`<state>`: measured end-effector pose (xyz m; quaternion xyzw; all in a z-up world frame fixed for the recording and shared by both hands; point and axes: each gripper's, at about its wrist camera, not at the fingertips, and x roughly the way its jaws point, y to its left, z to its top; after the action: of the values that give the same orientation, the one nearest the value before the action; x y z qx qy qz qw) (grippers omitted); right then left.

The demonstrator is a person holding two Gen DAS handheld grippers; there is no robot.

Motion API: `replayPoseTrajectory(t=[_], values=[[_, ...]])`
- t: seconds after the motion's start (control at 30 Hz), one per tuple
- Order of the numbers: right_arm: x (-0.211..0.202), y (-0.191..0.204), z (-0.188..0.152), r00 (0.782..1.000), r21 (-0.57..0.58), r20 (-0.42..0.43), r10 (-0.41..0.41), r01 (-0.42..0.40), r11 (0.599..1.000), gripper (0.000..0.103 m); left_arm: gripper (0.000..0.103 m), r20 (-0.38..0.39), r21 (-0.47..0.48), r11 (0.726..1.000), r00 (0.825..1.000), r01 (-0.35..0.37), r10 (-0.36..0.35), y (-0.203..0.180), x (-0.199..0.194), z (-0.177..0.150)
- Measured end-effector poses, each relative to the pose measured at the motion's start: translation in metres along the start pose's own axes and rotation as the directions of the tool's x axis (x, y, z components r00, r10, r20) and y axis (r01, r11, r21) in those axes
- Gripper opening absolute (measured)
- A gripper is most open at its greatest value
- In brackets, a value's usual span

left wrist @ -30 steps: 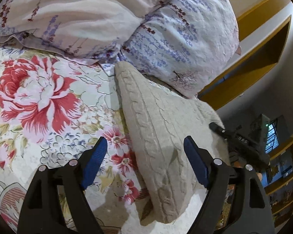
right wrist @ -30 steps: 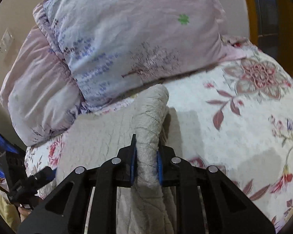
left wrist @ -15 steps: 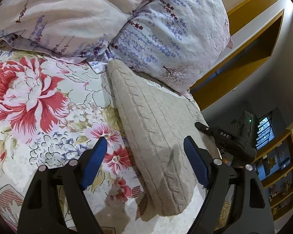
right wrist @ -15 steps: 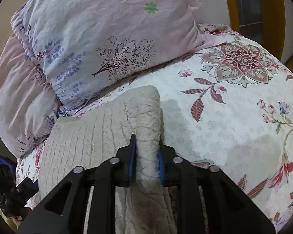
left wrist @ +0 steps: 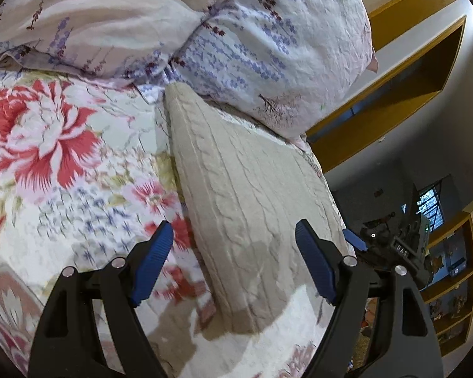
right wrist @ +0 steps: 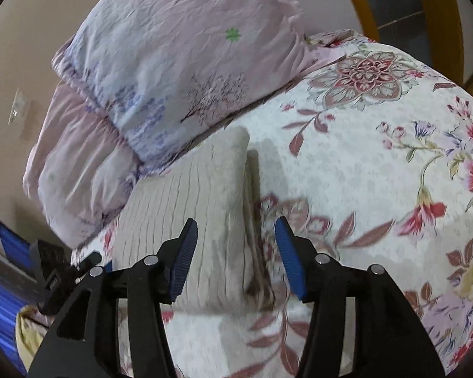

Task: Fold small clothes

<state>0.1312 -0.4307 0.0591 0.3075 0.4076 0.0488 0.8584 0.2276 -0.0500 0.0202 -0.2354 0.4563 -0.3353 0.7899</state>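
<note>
A beige cable-knit garment point(left wrist: 246, 201) lies folded flat on the floral bedspread point(left wrist: 63, 163), its far end against the pillows. My left gripper point(left wrist: 236, 264) is open and empty, just above the garment's near left part. In the right wrist view the garment point(right wrist: 192, 204) lies flat with its right edge folded. My right gripper point(right wrist: 236, 255) is open and empty, its jaws either side of that right edge, a little above it. The right gripper's body also shows in the left wrist view point(left wrist: 394, 245), and the left one in the right wrist view point(right wrist: 63, 271).
Two pale floral pillows point(left wrist: 205, 31) lie stacked at the head of the bed, also in the right wrist view point(right wrist: 179, 72). The bedspread point(right wrist: 378, 173) extends to the right. A wooden frame point(left wrist: 394, 94) and shelves point(left wrist: 451, 283) stand beyond the bed.
My right gripper has opened and let go of the garment's edge, which now lies flat on the bed. My left gripper stays open over the garment, shifting slightly.
</note>
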Motion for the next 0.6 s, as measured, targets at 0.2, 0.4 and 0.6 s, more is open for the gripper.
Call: replayPoseTrajectory(t=[0.2, 0.4, 0.6], values=[[0.014, 0.003, -0.016, 0.999, -0.056, -0.054, -0.007, 0.004, 0.998, 0.028, 0.074, -0.045, 0.0, 0.999, 0.998, -0.051, 0.051, -0.008, 0.006, -0.015], [-0.005, 0.012, -0.02, 0.999, -0.113, 0.032, 0.019, -0.015, 0.993, 0.011, 0.043, -0.103, -0.028, 0.999, 0.994, -0.046, 0.043, -0.008, 0.017, -0.027], [0.014, -0.01, -0.033, 0.994, -0.092, -0.04, -0.1, 0.096, 0.991, 0.011, 0.044, -0.129, -0.023, 0.998, 0.99, -0.062, 0.058, -0.007, 0.019, -0.035]])
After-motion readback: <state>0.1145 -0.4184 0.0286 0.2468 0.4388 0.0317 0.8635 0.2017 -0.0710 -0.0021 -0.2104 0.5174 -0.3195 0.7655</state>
